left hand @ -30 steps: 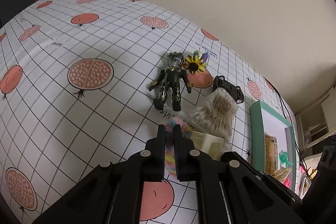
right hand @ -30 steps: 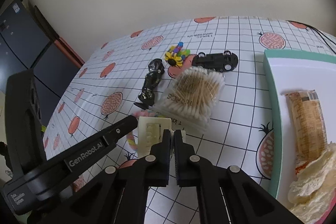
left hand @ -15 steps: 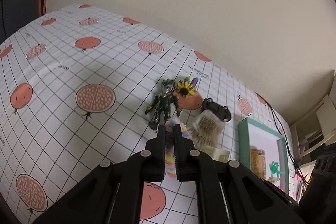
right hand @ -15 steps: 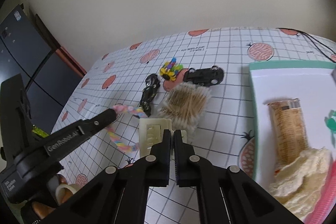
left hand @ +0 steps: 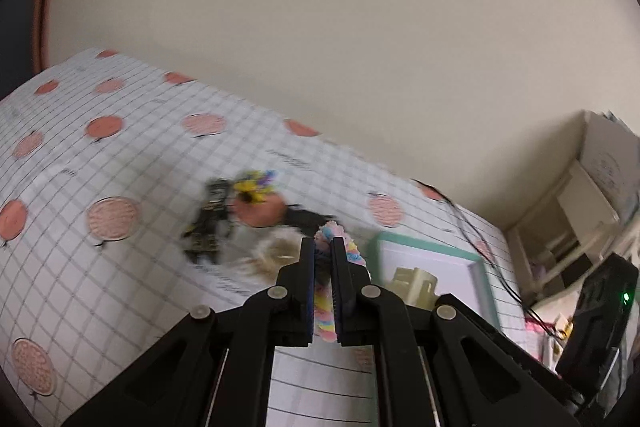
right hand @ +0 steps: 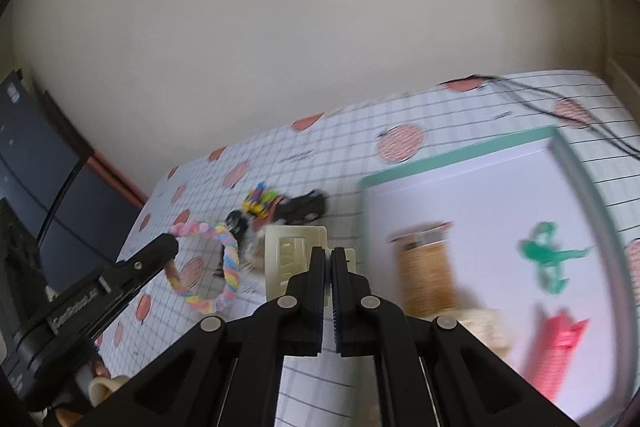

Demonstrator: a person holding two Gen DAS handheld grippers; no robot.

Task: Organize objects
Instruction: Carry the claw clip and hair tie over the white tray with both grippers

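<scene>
two items in the air, several toys waiting on the cloth

the gridded tablecloth (left hand: 120, 279) with its pomegranate print is filling most of both views, and the teal-rimmed tray (right hand: 460, 150) is sitting toward its right end. the tray is already holding a brown wrapped packet (right hand: 426, 267), a green toy figure (right hand: 548, 255), a pink piece (right hand: 560, 347) and something pale and lacy near its front edge, so part of the sorting looks done.

still lying on the cloth, well apart from the tray, are a blurred pack of cotton swabs (left hand: 276, 255), a black toy car (right hand: 302, 209), a dark action figure (left hand: 208, 223) and a small yellow flower toy (right hand: 260, 203), all clustered near one another. these appear to be what is left.

the left gripper (left hand: 322, 247) is pinching a pastel braided loop (right hand: 216, 267), which is hanging off its fingertips above the cloth, clear in the right wrist view. the right gripper (right hand: 328, 255) is pressing its fingers together on the edge of a cream plastic clip card (right hand: 294, 251), holding it up just left of the tray's near corner.

judging by this, both held things are on their way to the tray and neither is set down yet. motion blur is smearing the smaller details.
</scene>
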